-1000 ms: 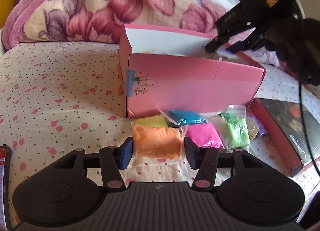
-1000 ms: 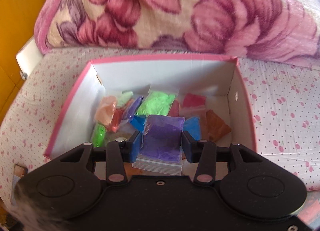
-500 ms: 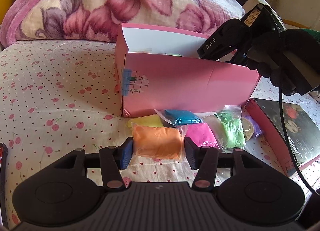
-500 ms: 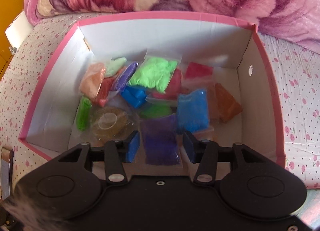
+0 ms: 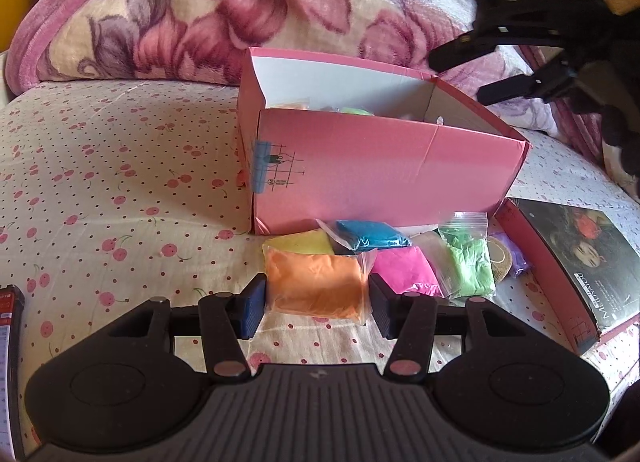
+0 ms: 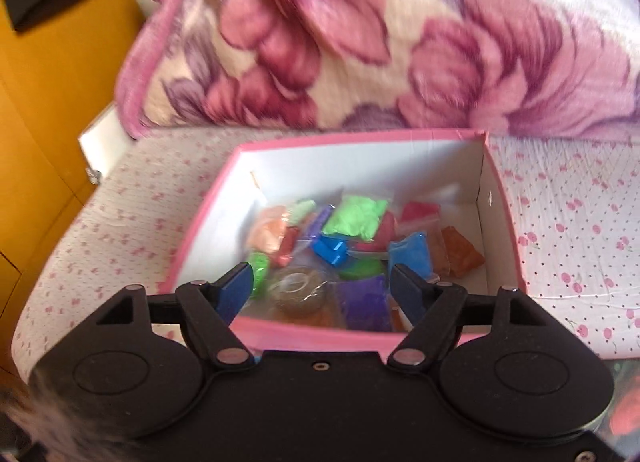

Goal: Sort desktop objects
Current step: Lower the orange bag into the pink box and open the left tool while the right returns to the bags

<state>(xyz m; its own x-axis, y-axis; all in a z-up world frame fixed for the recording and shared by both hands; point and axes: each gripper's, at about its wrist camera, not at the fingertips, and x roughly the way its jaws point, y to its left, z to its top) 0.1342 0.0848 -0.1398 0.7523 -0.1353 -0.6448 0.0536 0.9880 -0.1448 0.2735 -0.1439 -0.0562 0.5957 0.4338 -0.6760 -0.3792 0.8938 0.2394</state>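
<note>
A pink box (image 5: 384,170) stands on the cherry-print bed. In front of it lie bags of coloured clay: orange (image 5: 316,286), yellow (image 5: 300,242), blue (image 5: 372,234), magenta (image 5: 404,270) and green (image 5: 468,266). My left gripper (image 5: 316,304) has its fingers on either side of the orange bag on the sheet. My right gripper (image 6: 322,294) is open and empty above the near rim of the box (image 6: 304,334). A purple bag (image 6: 366,302) lies inside among several other bags. The right gripper also shows in the left wrist view (image 5: 472,70), above the box.
A floral blanket (image 5: 208,10) lies behind the box. A box lid with a dark picture (image 5: 572,262) lies at the right. A tape roll (image 5: 500,260) sits by the green bag. A red-edged object (image 5: 10,342) is at the far left. An orange cabinet (image 6: 48,102) stands left of the bed.
My right gripper let the purple bag go into the box, opened wide and pulled up and back. My left gripper stays around the orange bag.
</note>
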